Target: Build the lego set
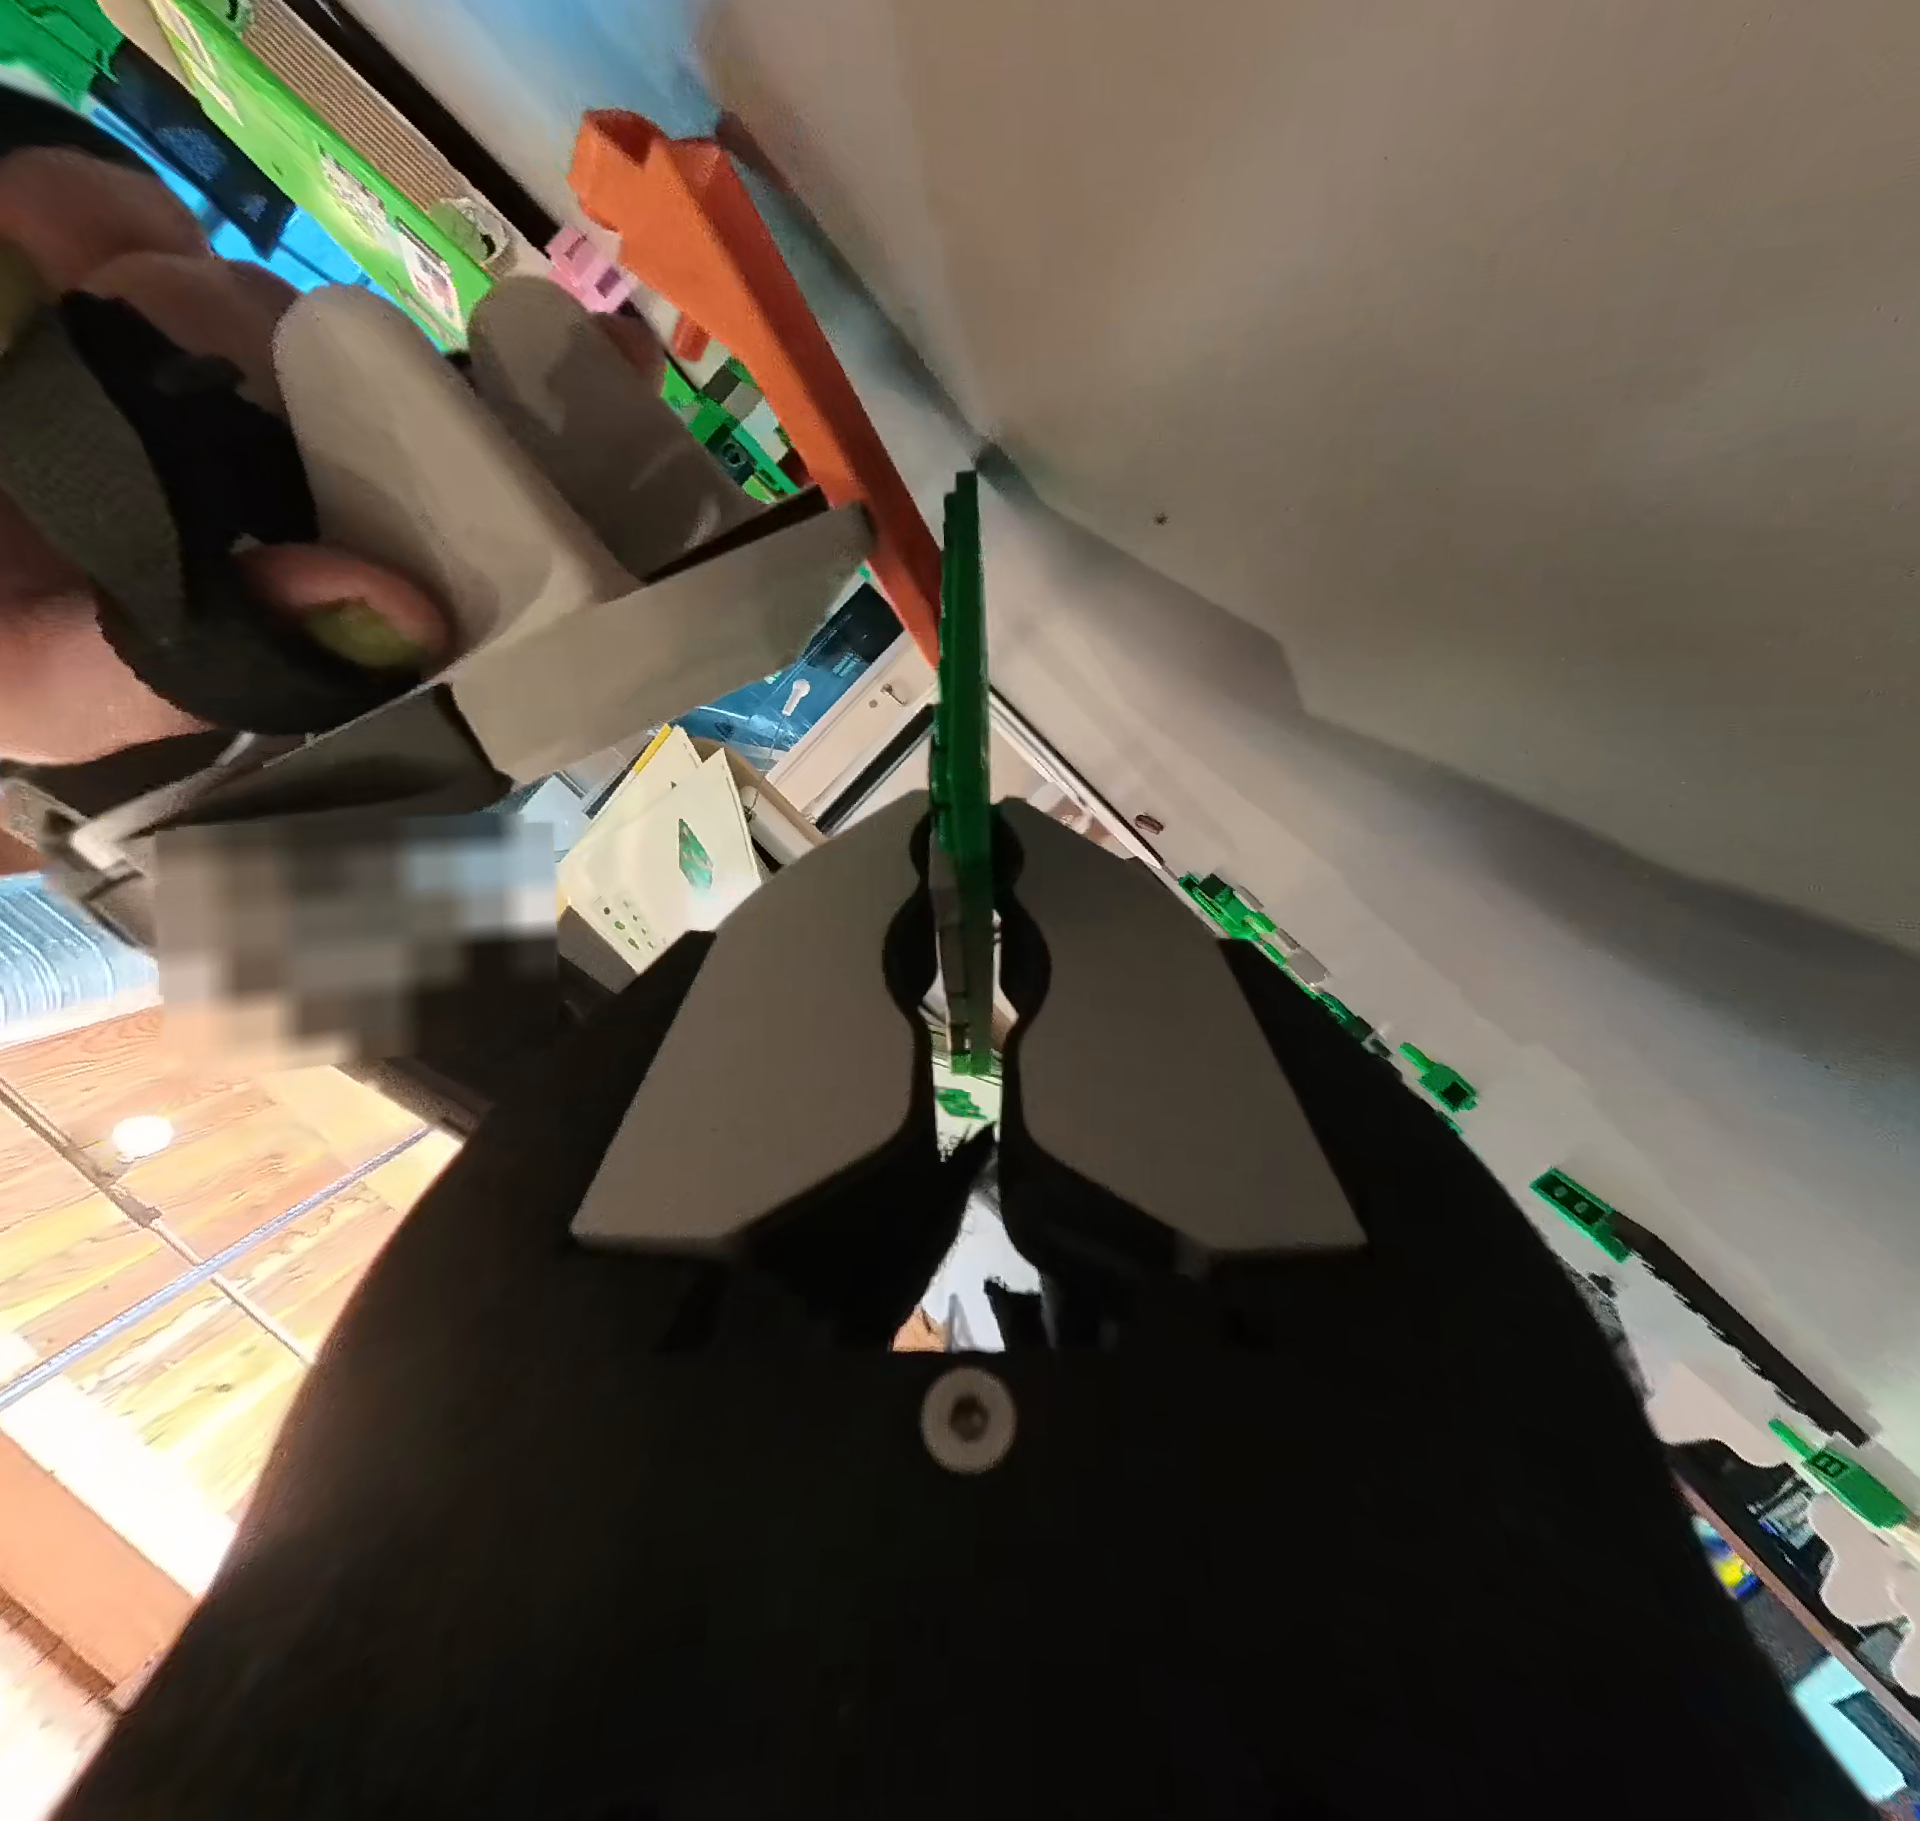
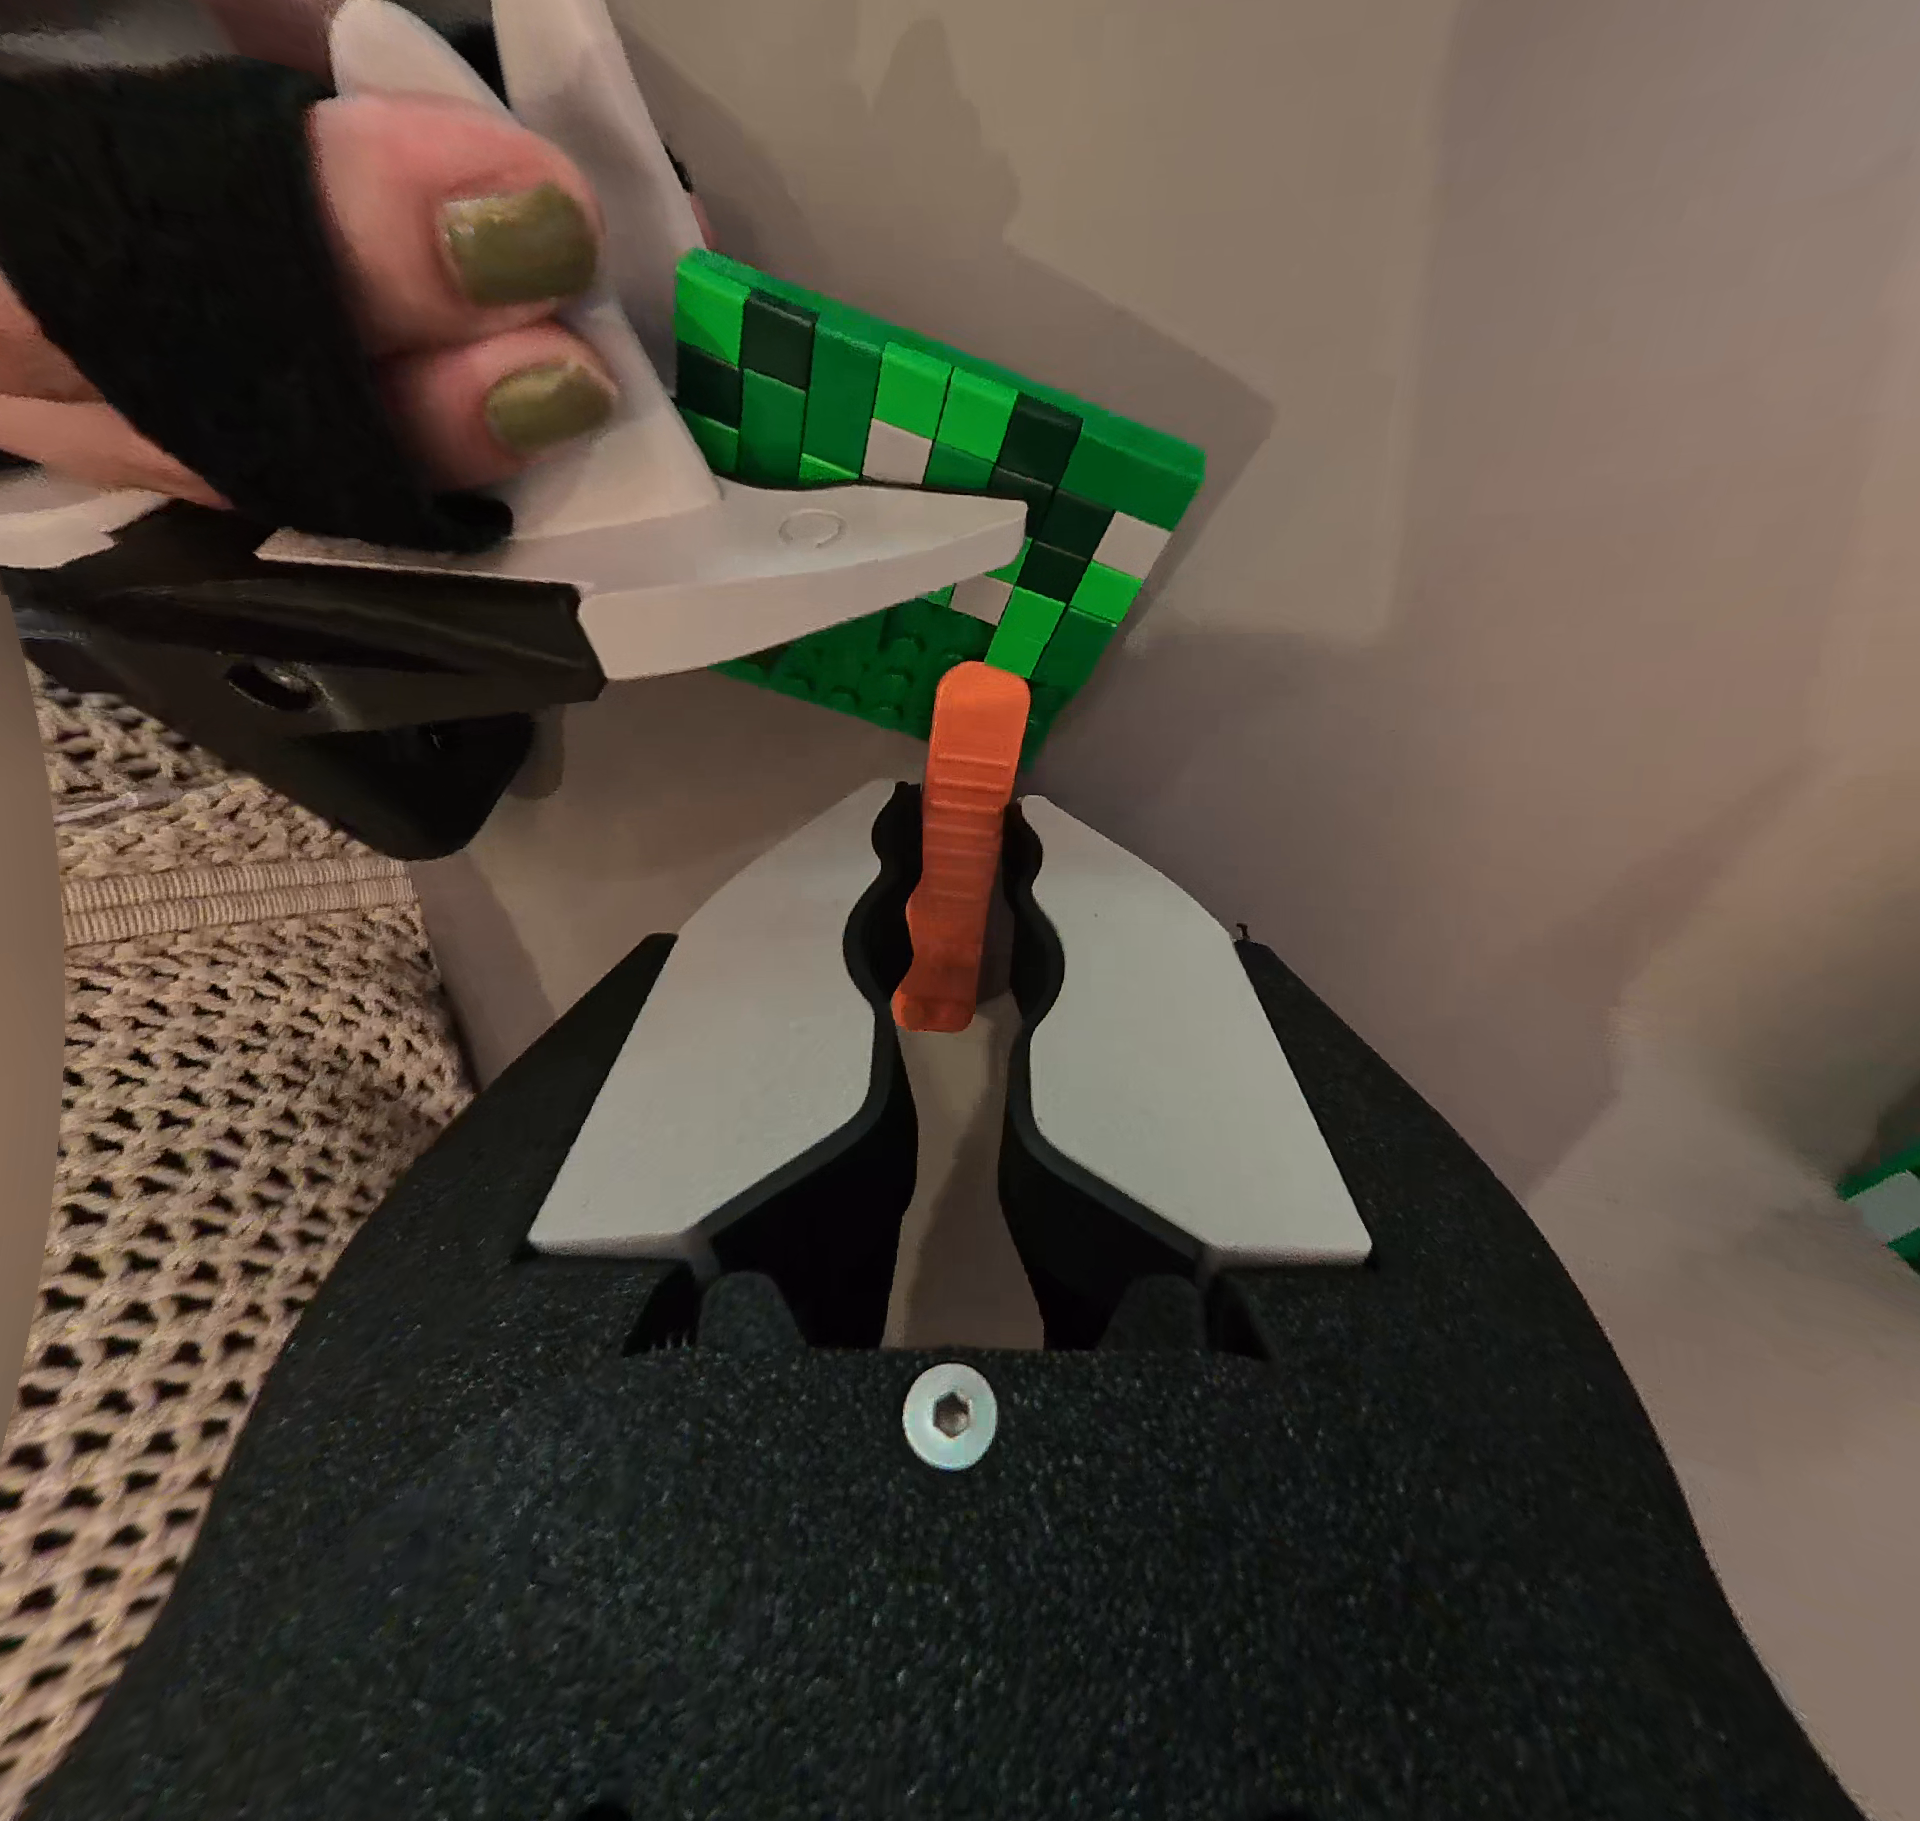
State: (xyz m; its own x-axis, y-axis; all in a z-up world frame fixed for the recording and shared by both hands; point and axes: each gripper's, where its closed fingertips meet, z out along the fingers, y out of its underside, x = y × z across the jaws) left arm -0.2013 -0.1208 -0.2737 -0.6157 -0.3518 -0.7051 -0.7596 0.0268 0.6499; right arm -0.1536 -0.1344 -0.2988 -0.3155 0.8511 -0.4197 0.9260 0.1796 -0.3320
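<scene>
Left tool [image 1: 964, 924] and right tool [image 2: 961, 898] both clamped, tips meeting.

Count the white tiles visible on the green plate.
3 on the green plate: one mid-face, one at the right edge, one lower. The left gripper may hide more.

No writing can be read in either view. Left wrist view: a green printed box [image 1: 301, 150] at the table's [image 1: 1455, 317] far edge carries pictures and small print, too blurred to make out. White paper sheets [image 1: 665, 857] past that edge bear a green figure and small marks, illegible. The green tiled plate [image 2: 935, 400] in my left gripper [image 1: 961, 826] and the orange tool [image 2: 971, 732] in my right gripper [image 2: 961, 800] show no lettering.
</scene>
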